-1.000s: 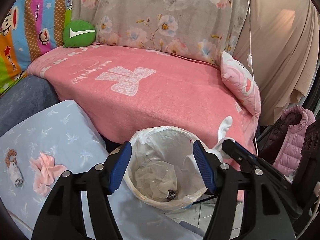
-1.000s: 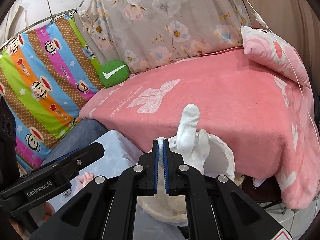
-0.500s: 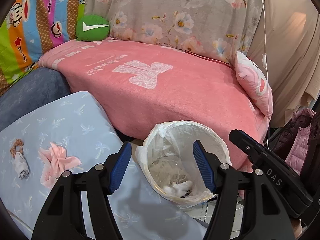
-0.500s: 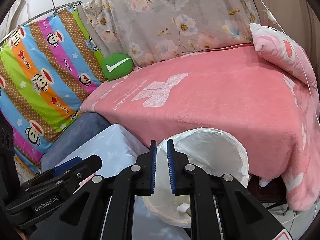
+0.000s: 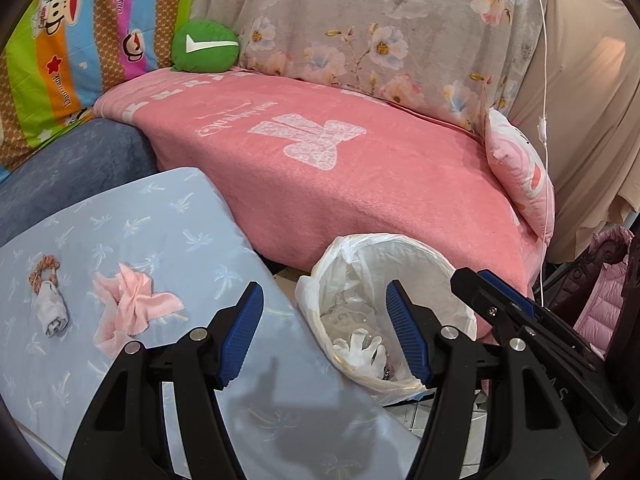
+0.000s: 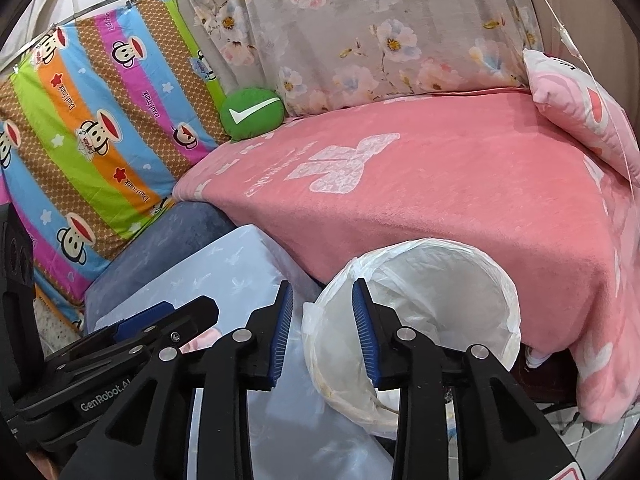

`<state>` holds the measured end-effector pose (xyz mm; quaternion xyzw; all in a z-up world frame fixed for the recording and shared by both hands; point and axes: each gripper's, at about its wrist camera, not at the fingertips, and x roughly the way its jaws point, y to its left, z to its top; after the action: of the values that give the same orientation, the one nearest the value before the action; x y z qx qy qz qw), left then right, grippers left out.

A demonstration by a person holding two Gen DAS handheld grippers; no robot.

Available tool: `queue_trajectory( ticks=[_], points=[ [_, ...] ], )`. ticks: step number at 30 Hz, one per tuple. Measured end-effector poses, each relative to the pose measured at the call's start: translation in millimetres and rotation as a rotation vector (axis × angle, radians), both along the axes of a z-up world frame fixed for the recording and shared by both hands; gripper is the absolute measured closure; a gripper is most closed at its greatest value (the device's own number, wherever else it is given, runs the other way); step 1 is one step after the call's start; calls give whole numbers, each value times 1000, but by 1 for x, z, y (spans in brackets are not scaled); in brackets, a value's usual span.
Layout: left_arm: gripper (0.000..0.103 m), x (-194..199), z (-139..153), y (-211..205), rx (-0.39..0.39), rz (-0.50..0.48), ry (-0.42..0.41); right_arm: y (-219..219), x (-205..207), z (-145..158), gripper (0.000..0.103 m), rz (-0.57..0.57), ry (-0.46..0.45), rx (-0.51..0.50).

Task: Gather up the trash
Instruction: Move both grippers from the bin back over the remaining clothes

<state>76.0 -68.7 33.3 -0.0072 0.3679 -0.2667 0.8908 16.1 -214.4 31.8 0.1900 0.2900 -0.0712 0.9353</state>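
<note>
Opening over the bin, the right gripper is seen with nothing between its blue ribbed pads. The left gripper is held released and empty too, above the table's pale blue cloth. A white glove is seen at the bottom of the bin, on crumpled clear plastic. Two pieces are left on the cloth: a pink rag and, just beside it, a small grey roll with a brown braided ring at its top.

A miss is judged possible next: the rag is thin, limp and spread flat, so the cloth beneath could be pinched up with it. The bin's liner is loose, filmy and bunched over the rim on the table side; it could be snagged by a passing finger and the light round bin tipped. The roll looks soft and may come undone if gripped at one end.
</note>
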Motion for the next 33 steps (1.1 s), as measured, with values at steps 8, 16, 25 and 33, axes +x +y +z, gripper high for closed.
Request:
queue_trajectory(
  ticks=[8,16,25,33],
  points=[
    [42,1,-5,21,-6,46,19,20,4,-2,67,43,24,-19],
    [42,0,-12,43,-10,89,30,34,8,-6,66,55,43,-12],
    [42,4,-28,79,28,166,51,64,20,-17,59,108,88,-20],
    [32,9,-37,116,45,251,66,104,35,-29,56,189,129,-34]
  ],
)
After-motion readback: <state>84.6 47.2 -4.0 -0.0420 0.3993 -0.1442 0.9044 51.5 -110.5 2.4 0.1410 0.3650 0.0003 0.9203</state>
